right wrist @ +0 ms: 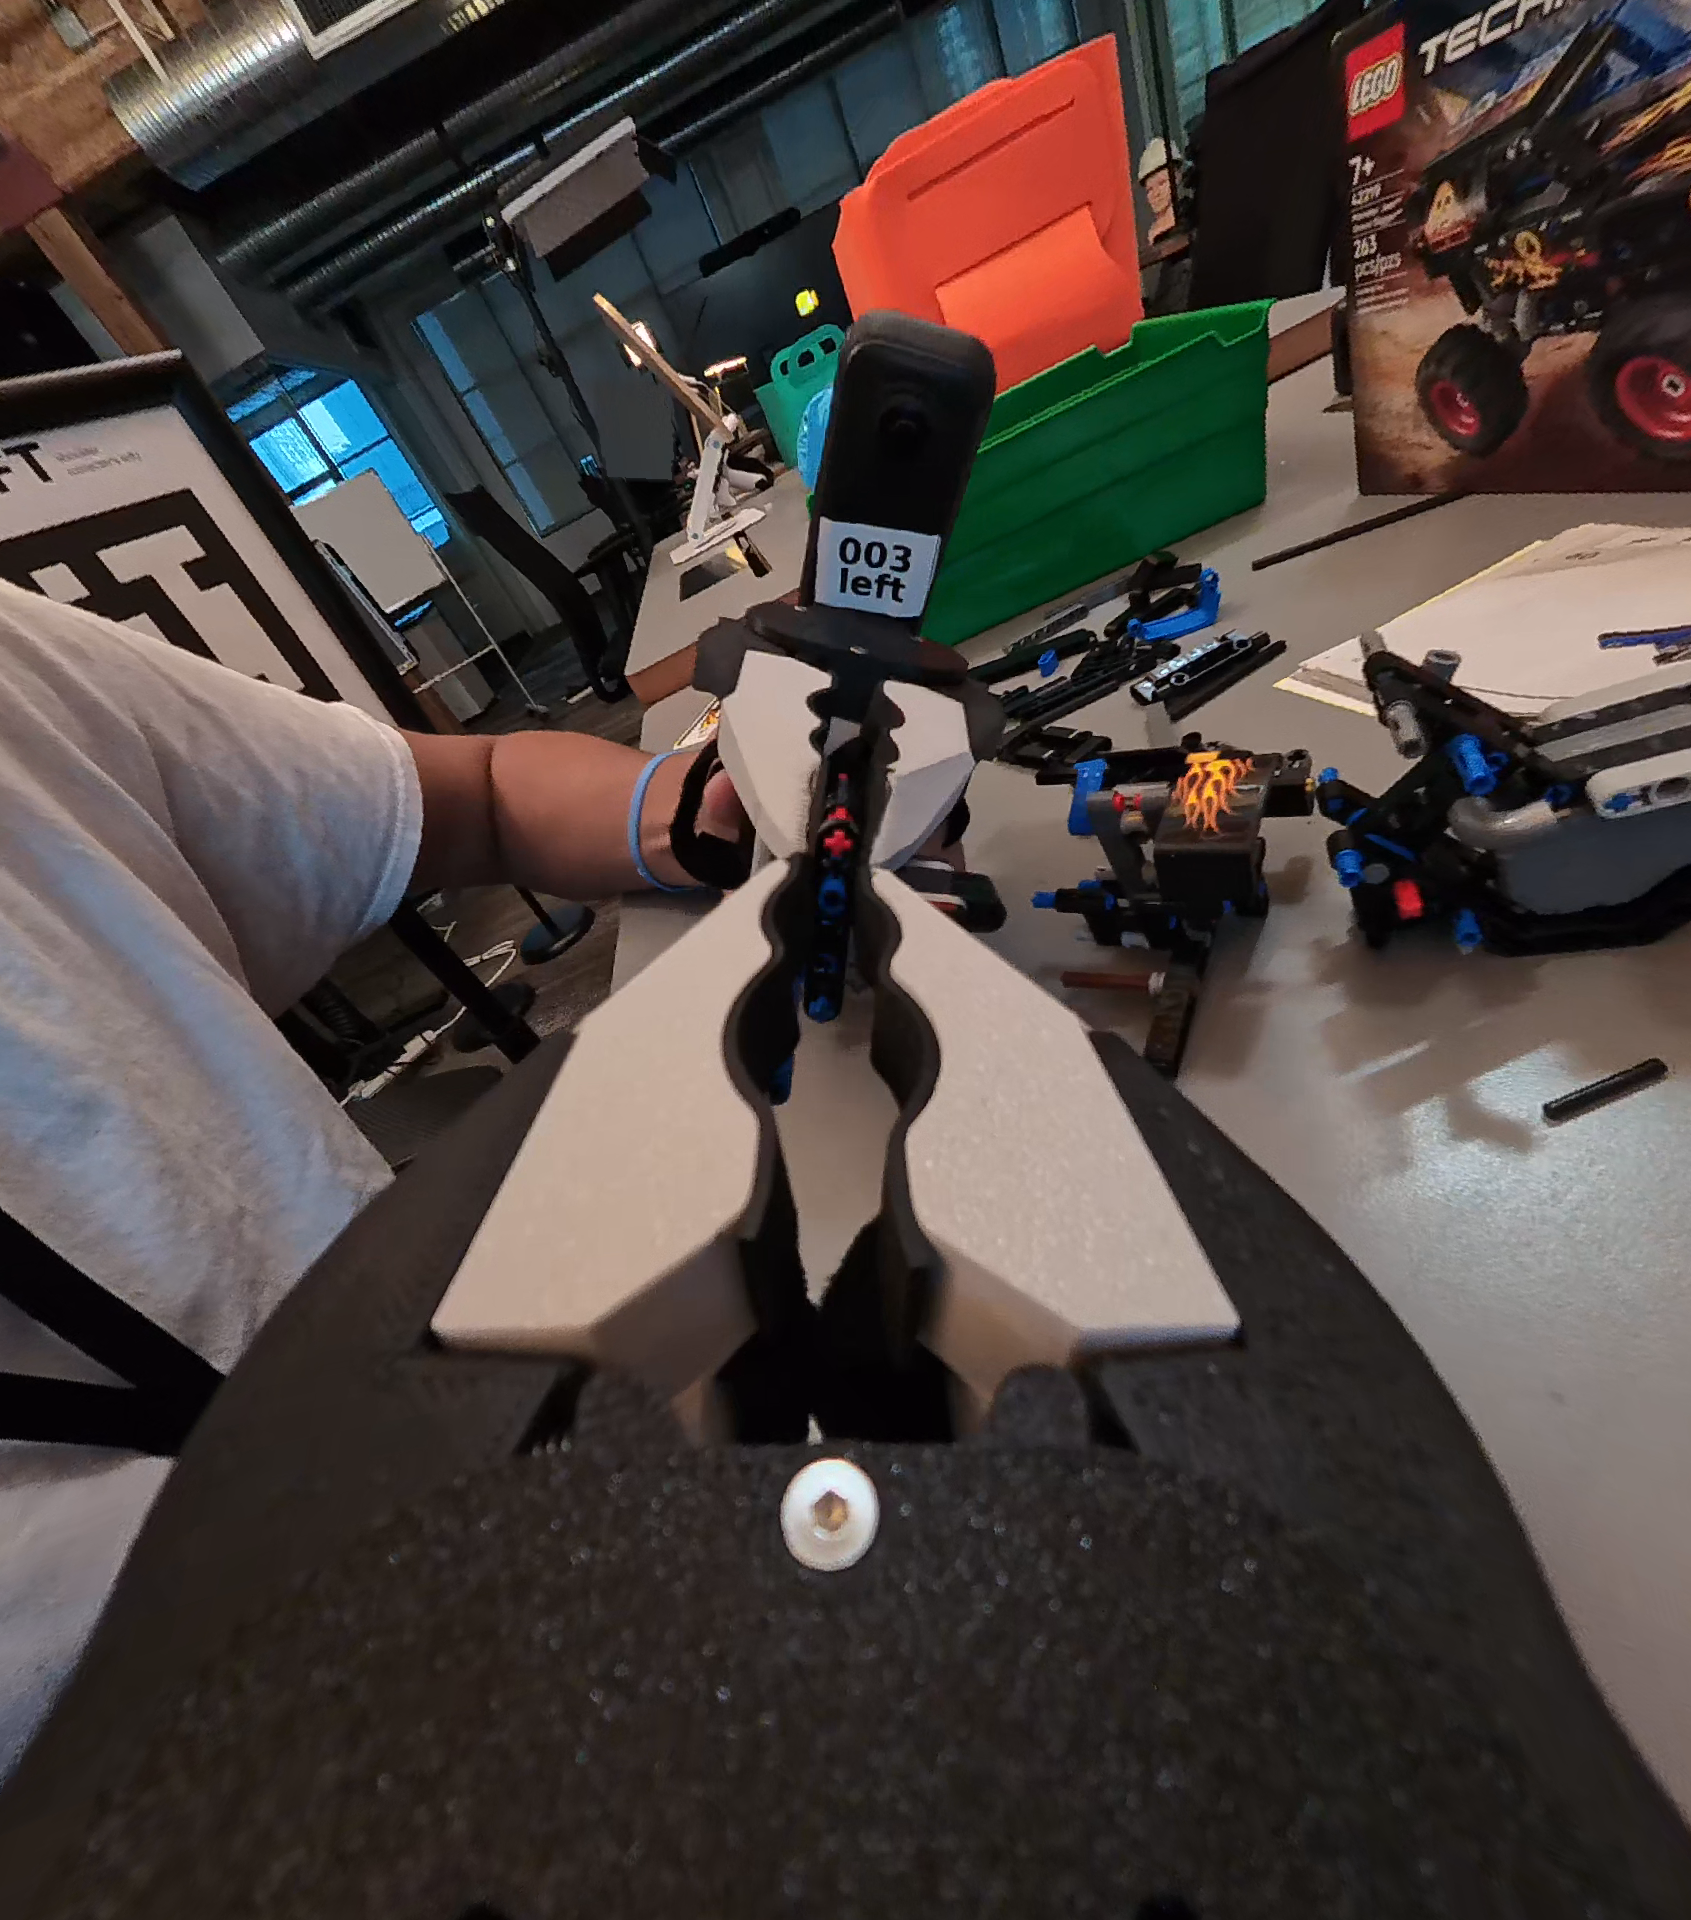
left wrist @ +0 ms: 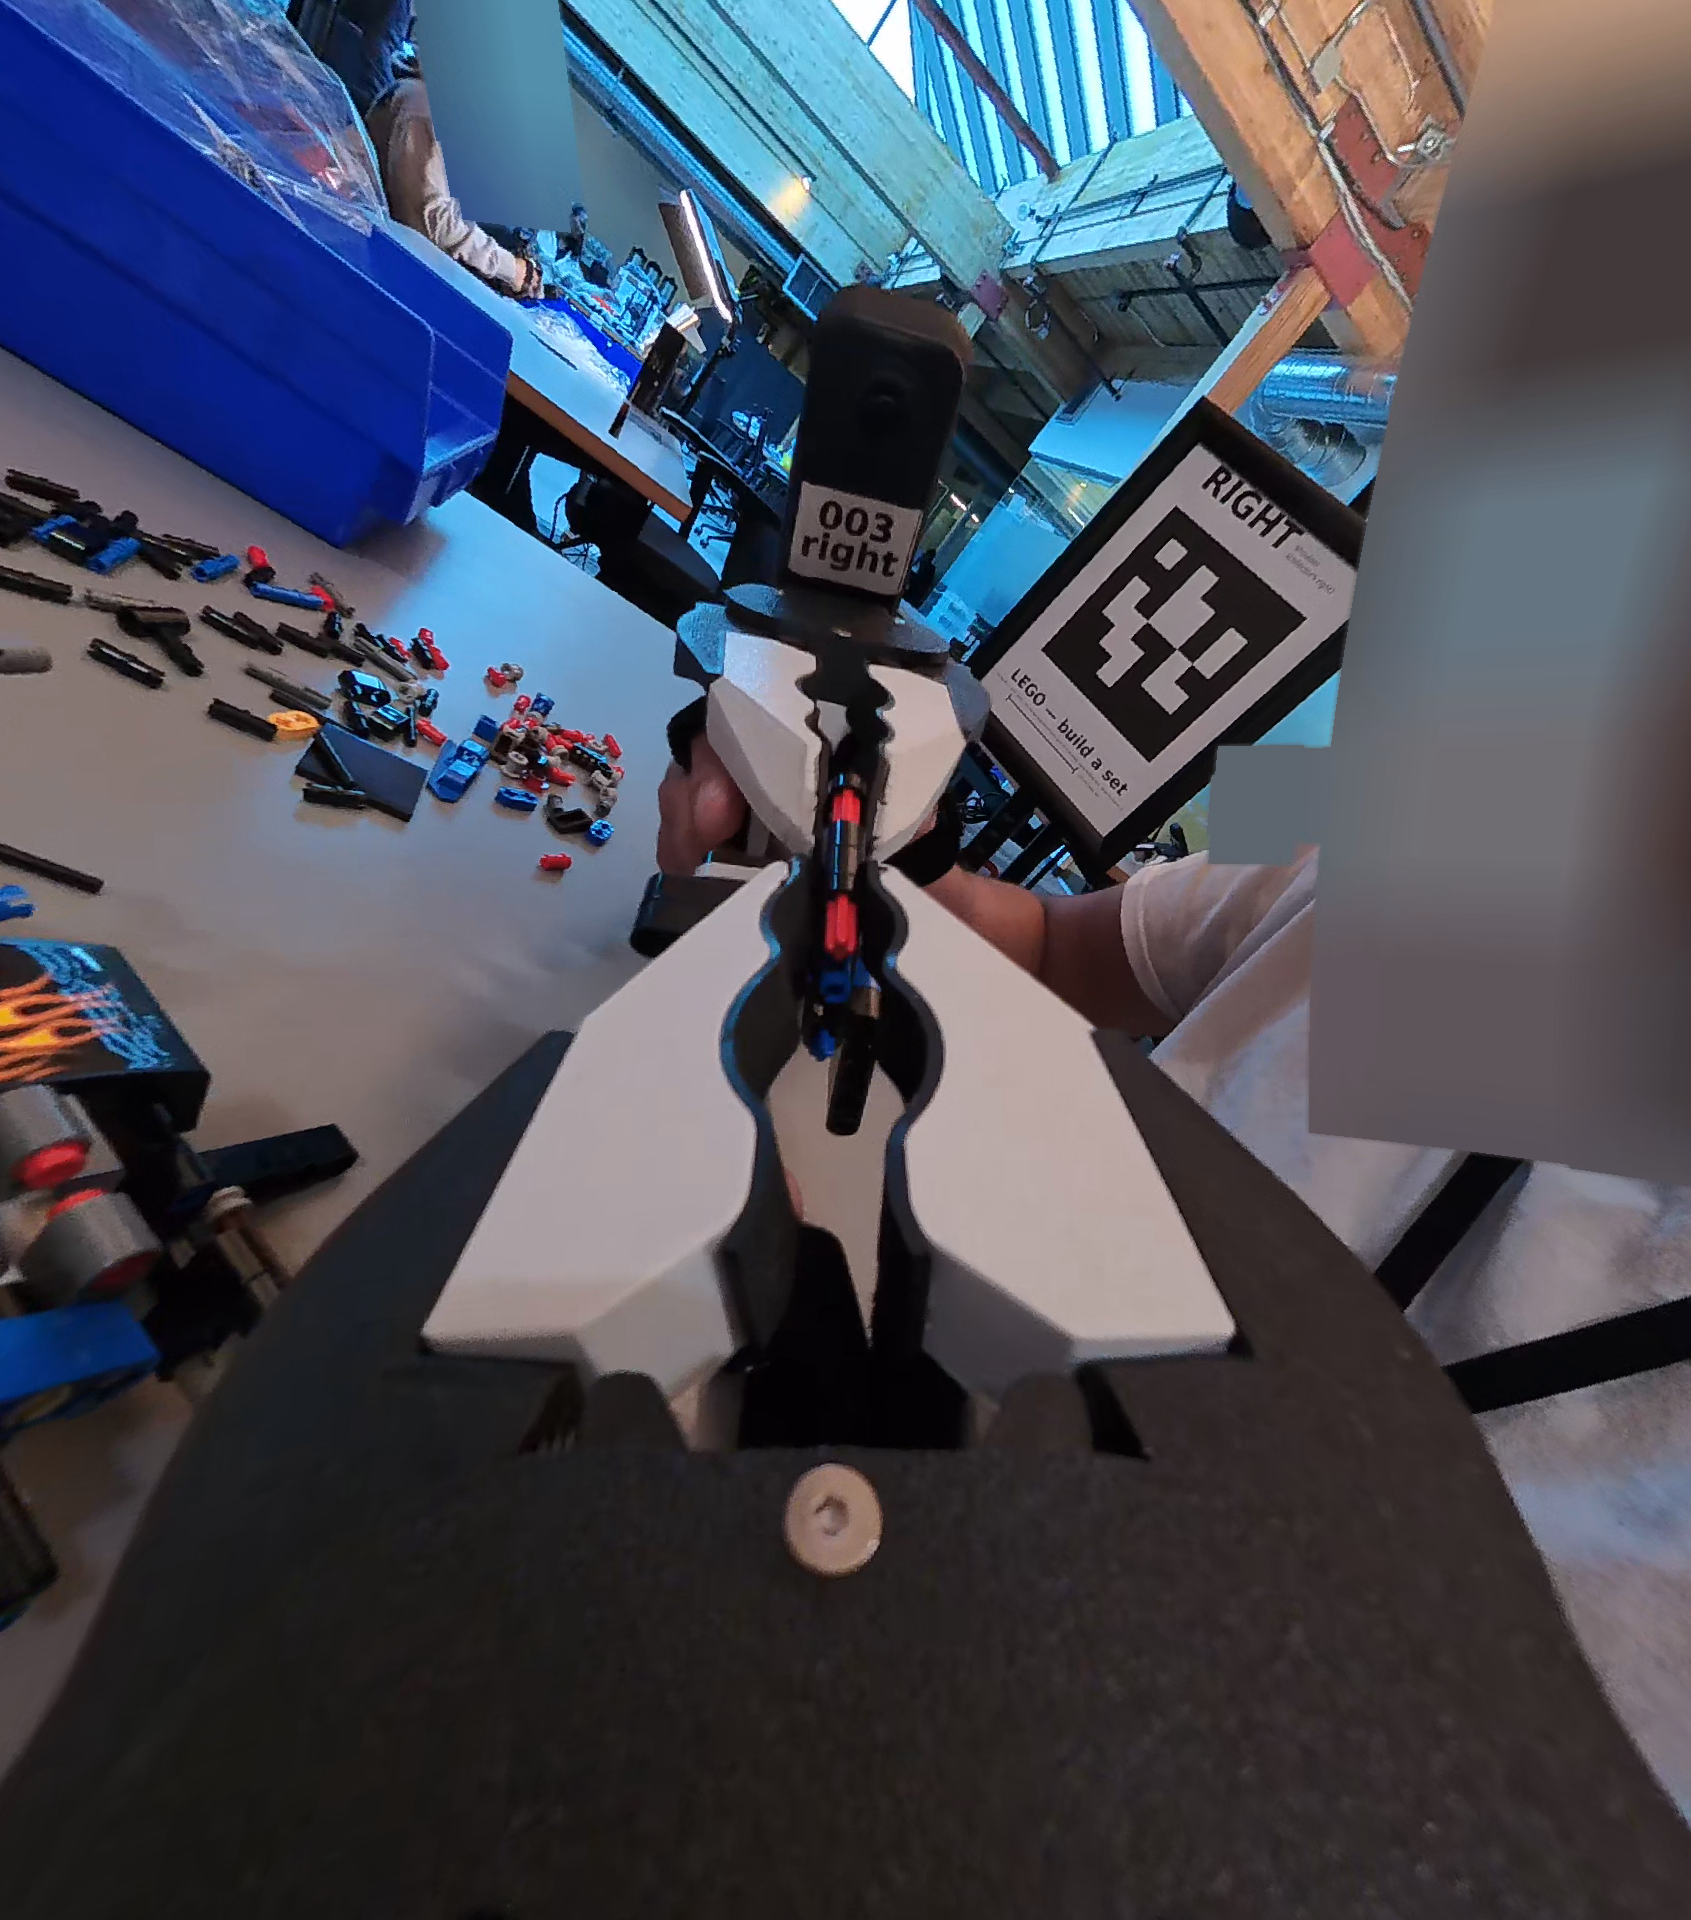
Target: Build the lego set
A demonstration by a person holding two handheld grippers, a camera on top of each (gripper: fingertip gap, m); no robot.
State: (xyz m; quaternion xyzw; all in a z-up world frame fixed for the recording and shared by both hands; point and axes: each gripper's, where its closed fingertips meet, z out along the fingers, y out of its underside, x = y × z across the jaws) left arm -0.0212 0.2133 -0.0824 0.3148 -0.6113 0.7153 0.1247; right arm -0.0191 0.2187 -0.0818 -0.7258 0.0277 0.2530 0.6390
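Observation:
A short black beam assembly (left wrist: 842,1049) with red and blue pins is held in the air between my two grippers, which face each other tip to tip. My left gripper (left wrist: 833,875) is shut on its near end, and the beam runs back between the white fingers. My right gripper (left wrist: 843,800) grips the far end. In the right wrist view, my right gripper (right wrist: 828,871) is shut on the same beam (right wrist: 828,935), and the left gripper (right wrist: 846,800) holds the other end.
Loose black, red and blue parts (left wrist: 353,665) lie before a blue bin (left wrist: 197,260). A flame-stickered truck body (left wrist: 10,1018) lies near left. A flame sub-assembly (right wrist: 1205,821), grey chassis (right wrist: 1599,790), booklet (right wrist: 1599,582), green bin (right wrist: 1111,468), set box (right wrist: 1589,239) and black axle (right wrist: 1605,1089) are to the right. Less than 4 cm separates the two grippers' tips.

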